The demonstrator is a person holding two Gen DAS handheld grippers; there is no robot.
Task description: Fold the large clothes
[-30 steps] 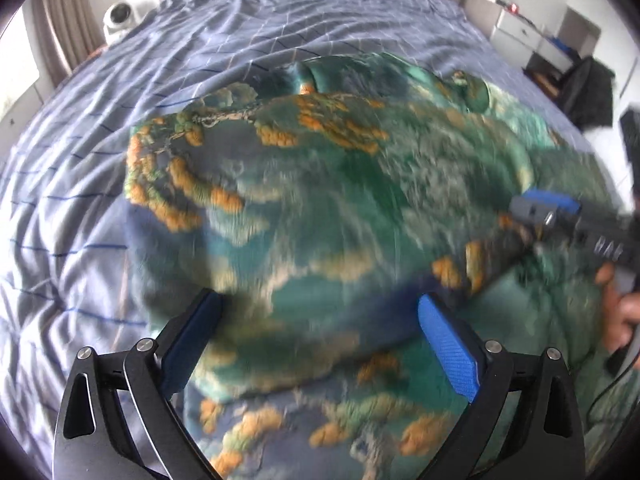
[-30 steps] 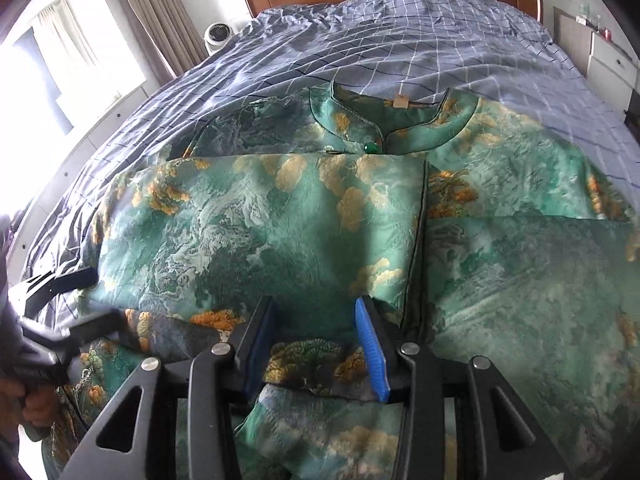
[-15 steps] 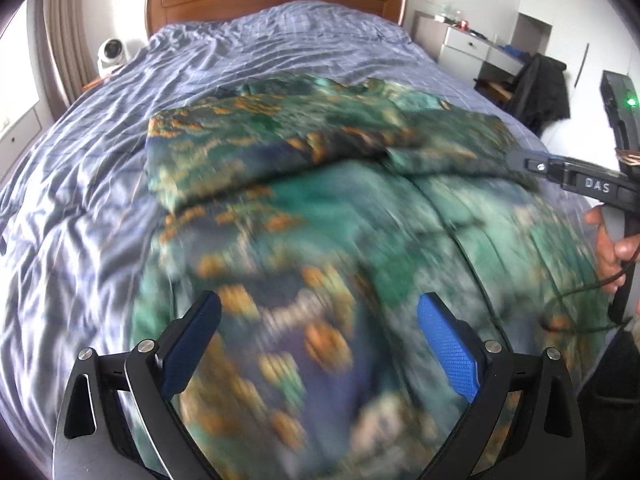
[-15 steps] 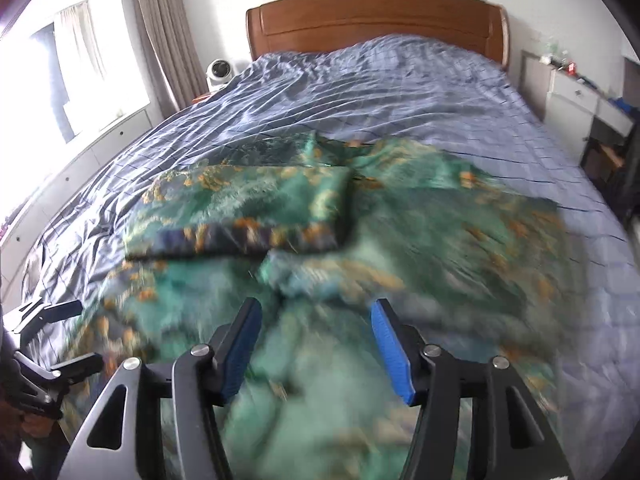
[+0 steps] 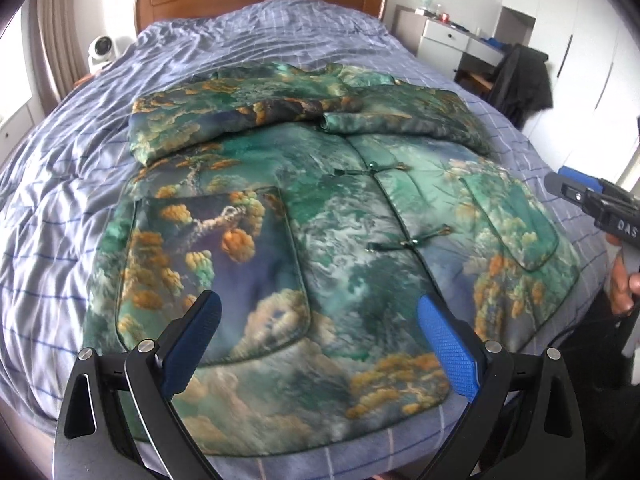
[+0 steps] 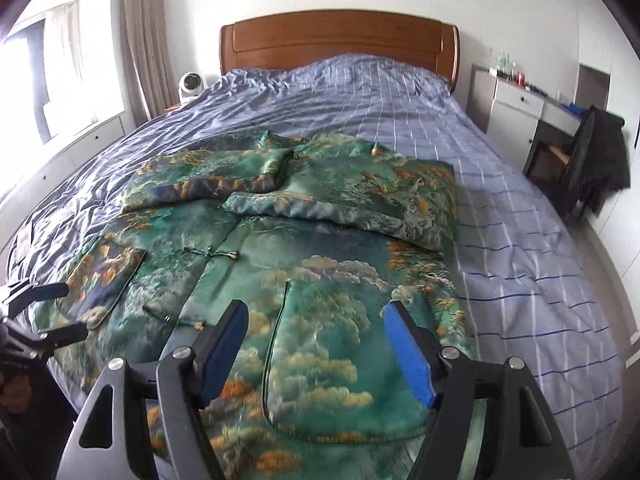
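one green and orange printed padded jacket (image 5: 320,208) with two patch pockets (image 5: 212,272), one blue checked bed (image 6: 520,240), two black tongs (image 5: 318,334).

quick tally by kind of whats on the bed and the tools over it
Printed jacket, sleeves folded across the chest: 1
Patch pockets on its front: 2
Knot fastenings visible on the front seam: 2
Checked bedspread: 1
Tools, left tool and right tool, both open and holding nothing: 2
Total: 8
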